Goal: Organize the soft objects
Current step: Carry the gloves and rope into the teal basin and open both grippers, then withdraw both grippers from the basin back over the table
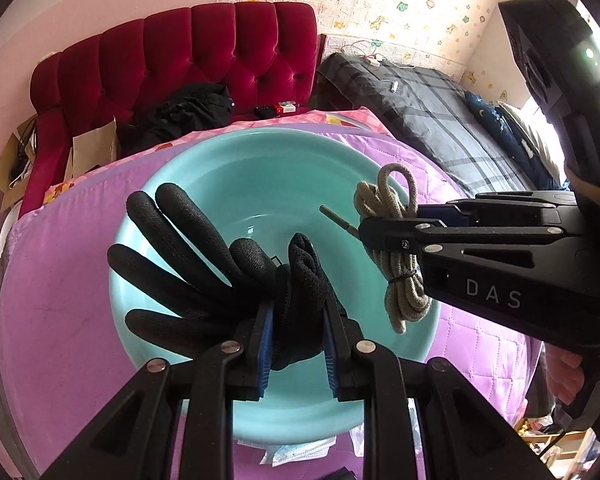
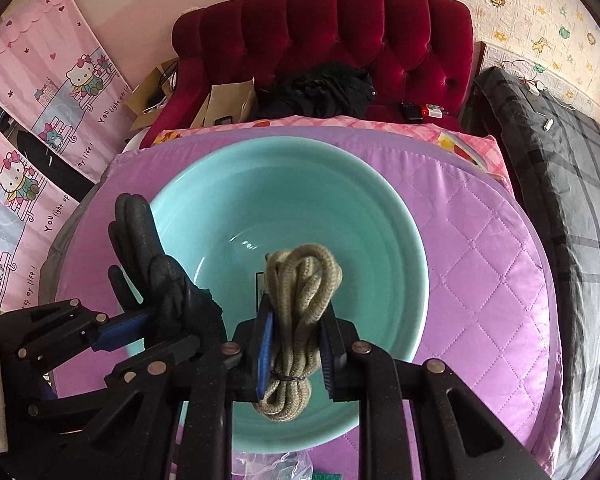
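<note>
Glove (image 1: 204,264) and rope (image 2: 296,320) are both held up over the basin (image 1: 204,168), neither yet dropped in. The basin looks bare inside, apart from a small mark on its floor, so I judge the sorting has barely begun: two soft things are picked up and carried over it, and the letting go is what remains.

Nearest in the left view, the left gripper (image 1: 296,340) has its fingers (image 1: 265,344) narrowed onto the black glove, pinching it at the bunched cuff end; the glove's digits fan out to the left, above the basin's near-left wall. In the right view, the right gripper (image 2: 296,340) has its fingers (image 2: 265,344) closed to a similar gap on the tan rope, a coiled bundle tied with a thin band near its lower end. The bundle stands roughly upright between the pads, its loops rising above them and its tail hanging below, over the basin's near side. The two grippers sit near each other, side by side, not touching.

Under the basin lies a purple quilted mat (image 2: 480,280). At its near edge a clear bag and something green (image 2: 320,474) show, too cropped to name. Beyond are a red sofa (image 2: 360,40) with dark clothes (image 2: 320,92) on it and, to the right, a bed with a grey plaid cover (image 1: 440,120).
</note>
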Motion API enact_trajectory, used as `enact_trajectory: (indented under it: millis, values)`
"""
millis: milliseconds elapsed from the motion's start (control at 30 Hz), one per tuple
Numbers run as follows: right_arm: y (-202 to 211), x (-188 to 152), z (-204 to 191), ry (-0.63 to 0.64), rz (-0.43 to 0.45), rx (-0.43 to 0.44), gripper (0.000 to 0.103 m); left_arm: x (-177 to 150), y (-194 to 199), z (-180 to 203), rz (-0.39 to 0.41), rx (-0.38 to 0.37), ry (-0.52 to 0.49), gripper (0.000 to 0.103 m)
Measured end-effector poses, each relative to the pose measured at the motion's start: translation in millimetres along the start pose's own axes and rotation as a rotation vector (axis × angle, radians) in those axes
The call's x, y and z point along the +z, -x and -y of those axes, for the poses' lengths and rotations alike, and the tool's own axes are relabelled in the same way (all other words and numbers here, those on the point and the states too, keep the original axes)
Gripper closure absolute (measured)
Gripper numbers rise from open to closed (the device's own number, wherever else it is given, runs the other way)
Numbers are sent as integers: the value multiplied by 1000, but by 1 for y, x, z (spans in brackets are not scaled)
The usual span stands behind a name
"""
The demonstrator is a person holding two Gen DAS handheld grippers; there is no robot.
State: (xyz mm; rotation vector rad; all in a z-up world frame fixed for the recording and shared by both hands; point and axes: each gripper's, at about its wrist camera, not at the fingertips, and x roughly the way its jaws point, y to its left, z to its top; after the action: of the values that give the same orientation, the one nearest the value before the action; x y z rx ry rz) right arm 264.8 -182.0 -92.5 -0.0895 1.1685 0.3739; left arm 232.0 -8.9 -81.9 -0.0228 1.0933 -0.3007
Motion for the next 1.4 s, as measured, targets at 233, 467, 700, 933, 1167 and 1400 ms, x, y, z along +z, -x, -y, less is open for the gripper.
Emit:
enact_trajectory:
  millis: [233,467,700,933,1167,1400]
  values:
    - [-27,12,7,-28,-21,15,81,7,-28,-2,-16,17,-12,79]
    - [-52,17,10,-27,-29,5,81,15,-52,-7,-31,26,-12,79]
    - [-70,19,13,-38,-47,-2,81,16,-72,-10,-49,33,-10,79]
    - [-69,19,14,-42,-43,-3,73,15,-70,-7,-47,36,-17,75]
    - [-55,20,13,-48,-15,-28,28,16,-63,-5,-22,89,-12,7]
    - [-38,15,11,-38,15,-59,0,11,-47,-6,27,132,-8,0]
